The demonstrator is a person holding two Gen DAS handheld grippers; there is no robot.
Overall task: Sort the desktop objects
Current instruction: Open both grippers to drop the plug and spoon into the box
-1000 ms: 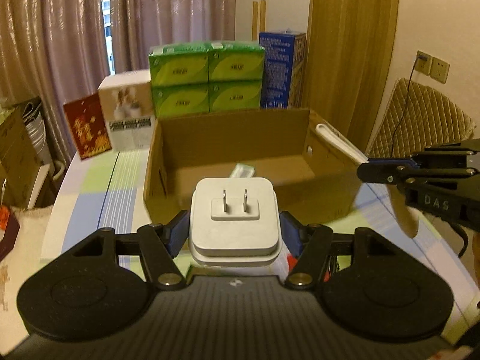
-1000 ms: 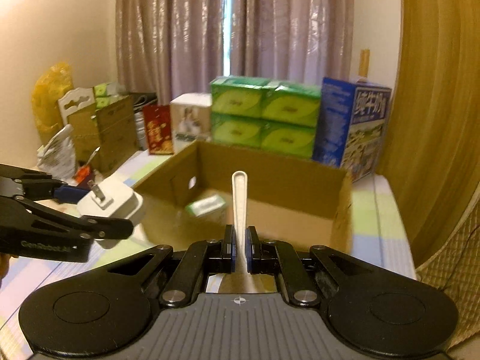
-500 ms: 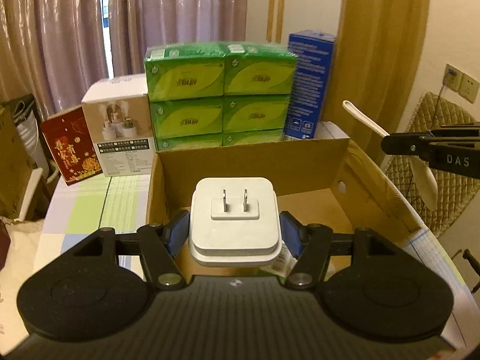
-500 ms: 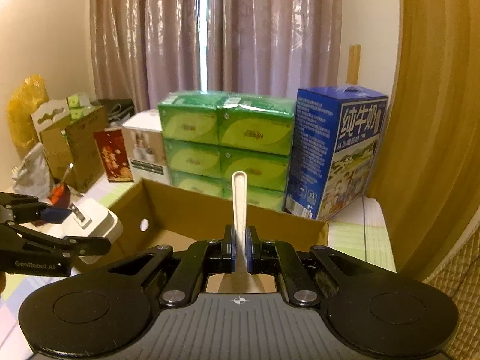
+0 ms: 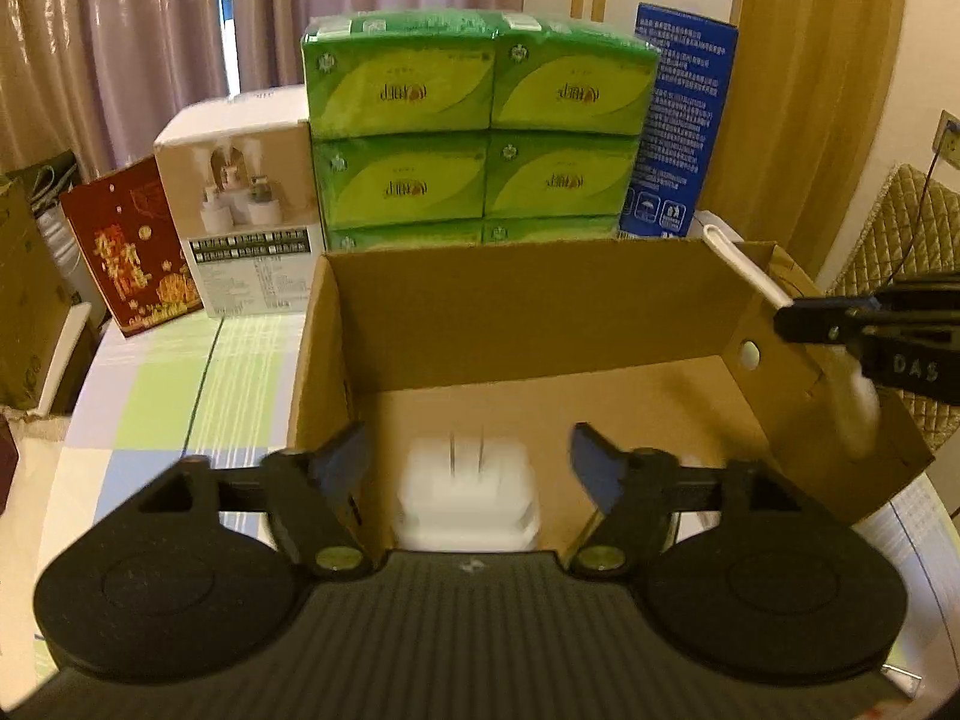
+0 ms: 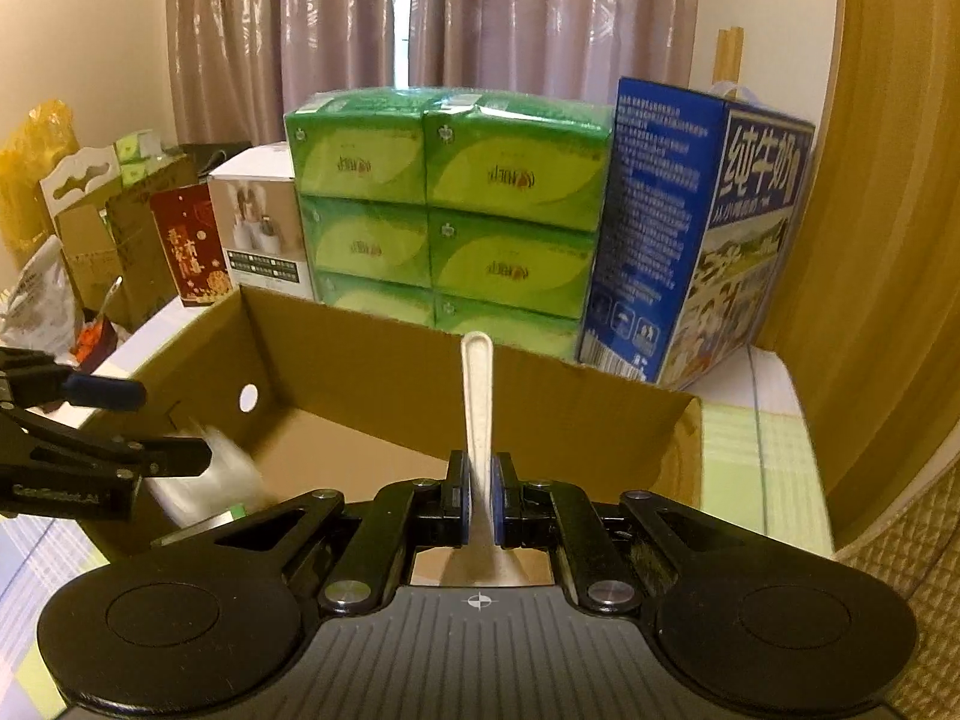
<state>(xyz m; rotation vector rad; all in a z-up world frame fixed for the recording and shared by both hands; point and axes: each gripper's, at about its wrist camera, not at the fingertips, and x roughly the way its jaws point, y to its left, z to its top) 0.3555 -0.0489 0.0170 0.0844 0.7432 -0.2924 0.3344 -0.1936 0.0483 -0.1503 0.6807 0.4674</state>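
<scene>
Behind the cardboard box (image 5: 540, 312) stands "纯牛奶" carton (image 6: 708, 228); left gripper (image 5: 468, 462) jaws apart, right gripper (image 6: 478, 498) clamps spoon (image 6: 477, 396).

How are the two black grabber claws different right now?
The left gripper is open, its jaws spread wide and touching nothing, while the right gripper is shut on the white plastic spoon. Below the left one a blurred white plug adapter is loose over the brown cardboard box; the right one's spoon looks sharp and upright. Both are over the box.
</scene>
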